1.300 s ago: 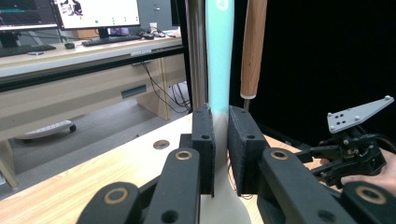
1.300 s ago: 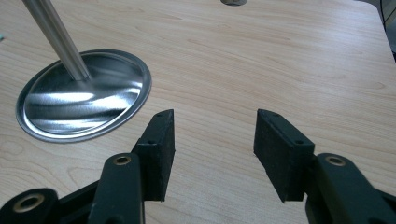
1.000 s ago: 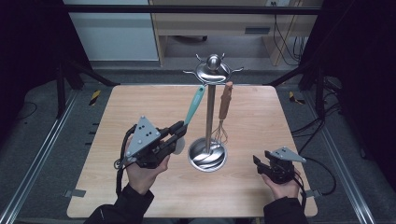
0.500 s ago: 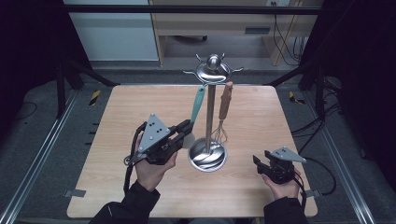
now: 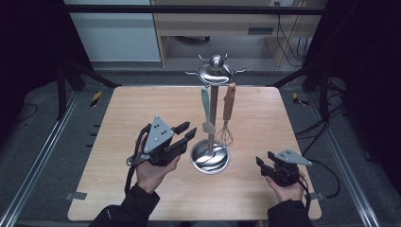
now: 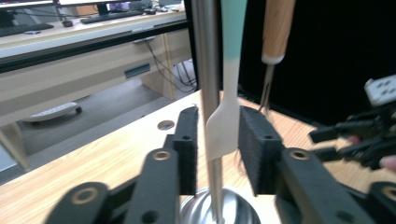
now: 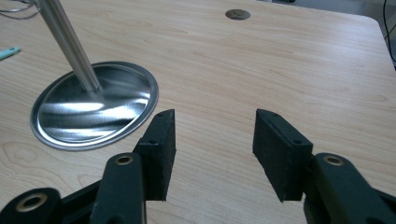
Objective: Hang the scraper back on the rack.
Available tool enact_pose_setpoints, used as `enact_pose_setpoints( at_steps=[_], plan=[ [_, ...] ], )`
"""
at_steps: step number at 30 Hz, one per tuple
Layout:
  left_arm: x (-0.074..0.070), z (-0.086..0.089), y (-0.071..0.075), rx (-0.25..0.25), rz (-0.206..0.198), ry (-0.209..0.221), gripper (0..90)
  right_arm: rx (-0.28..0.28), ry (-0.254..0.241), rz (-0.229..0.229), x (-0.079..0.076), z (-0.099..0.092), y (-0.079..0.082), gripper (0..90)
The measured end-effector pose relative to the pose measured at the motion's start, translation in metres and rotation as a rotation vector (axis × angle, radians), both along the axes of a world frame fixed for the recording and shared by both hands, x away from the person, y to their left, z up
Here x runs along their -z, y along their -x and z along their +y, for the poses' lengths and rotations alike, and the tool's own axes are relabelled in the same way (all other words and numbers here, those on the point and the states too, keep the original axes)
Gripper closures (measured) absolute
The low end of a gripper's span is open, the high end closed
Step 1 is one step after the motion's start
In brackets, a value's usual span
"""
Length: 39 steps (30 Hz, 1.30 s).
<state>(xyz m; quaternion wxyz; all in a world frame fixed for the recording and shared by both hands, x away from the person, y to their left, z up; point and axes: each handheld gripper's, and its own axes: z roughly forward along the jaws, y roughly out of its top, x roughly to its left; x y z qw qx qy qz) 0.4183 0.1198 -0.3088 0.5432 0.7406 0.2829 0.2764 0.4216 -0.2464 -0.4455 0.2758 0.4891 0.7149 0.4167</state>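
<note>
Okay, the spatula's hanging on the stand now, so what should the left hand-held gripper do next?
Probably ease the left hand-held gripper straight back. Its jaws have just been opening, and the spatula hangs free between the pads beside the stand pole. Backing out straight should avoid knocking it or the whisk.

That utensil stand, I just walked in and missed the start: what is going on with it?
A person works at the table with a gripper in each hand. A spatula and a whisk hang from the stand. The left gripper has just been opening; its fingers flank the spatula blade without pressing it. The right gripper rests open on the table, holding nothing.
</note>
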Motion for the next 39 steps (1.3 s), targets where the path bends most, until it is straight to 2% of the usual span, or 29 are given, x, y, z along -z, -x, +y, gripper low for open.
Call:
enact_pose_setpoints(
  at_steps=[4, 6, 7, 9, 13, 15, 16, 20, 25, 32, 39],
  plan=[
    [0.013, 0.020, -0.001, -0.019, 0.018, -0.027, 59.2, -0.006, -0.013, -0.010, -0.002, 0.000, 0.001, 52.7],
    [0.022, 0.031, -0.003, -0.025, 0.022, -0.058, 54.1, -0.012, -0.007, -0.019, -0.003, 0.000, 0.002, 53.8],
    [0.027, 0.038, -0.003, -0.034, 0.039, -0.080, 53.0, -0.014, -0.012, -0.015, -0.003, 0.001, 0.002, 54.3],
    [0.036, 0.050, -0.004, -0.034, 0.047, -0.096, 52.8, -0.021, -0.005, -0.020, -0.003, 0.002, 0.002, 55.3],
    [0.059, 0.075, -0.004, -0.028, 0.048, -0.088, 52.5, -0.028, -0.007, -0.016, -0.005, 0.004, 0.003, 57.5],
    [0.068, 0.086, -0.005, -0.016, 0.074, -0.076, 51.5, -0.028, -0.011, -0.016, -0.006, 0.004, 0.004, 58.2],
    [0.075, 0.092, -0.004, -0.017, 0.100, -0.083, 51.6, -0.030, -0.010, -0.020, -0.006, 0.003, 0.004, 58.1],
    [0.091, 0.105, 0.000, -0.044, 0.174, -0.136, 51.6, -0.028, -0.030, -0.030, -0.010, 0.002, 0.005, 59.3],
    [0.106, 0.121, 0.003, -0.101, 0.237, -0.154, 50.8, -0.038, -0.044, -0.040, -0.018, 0.003, 0.006, 63.4],
    [0.124, 0.138, 0.004, -0.164, 0.283, -0.151, 45.5, -0.078, -0.070, -0.070, -0.037, 0.010, 0.009, 74.3],
    [0.136, 0.151, 0.002, -0.238, 0.323, -0.135, 44.9, -0.113, -0.109, -0.108, -0.061, 0.015, 0.012, 85.8]
  ],
)
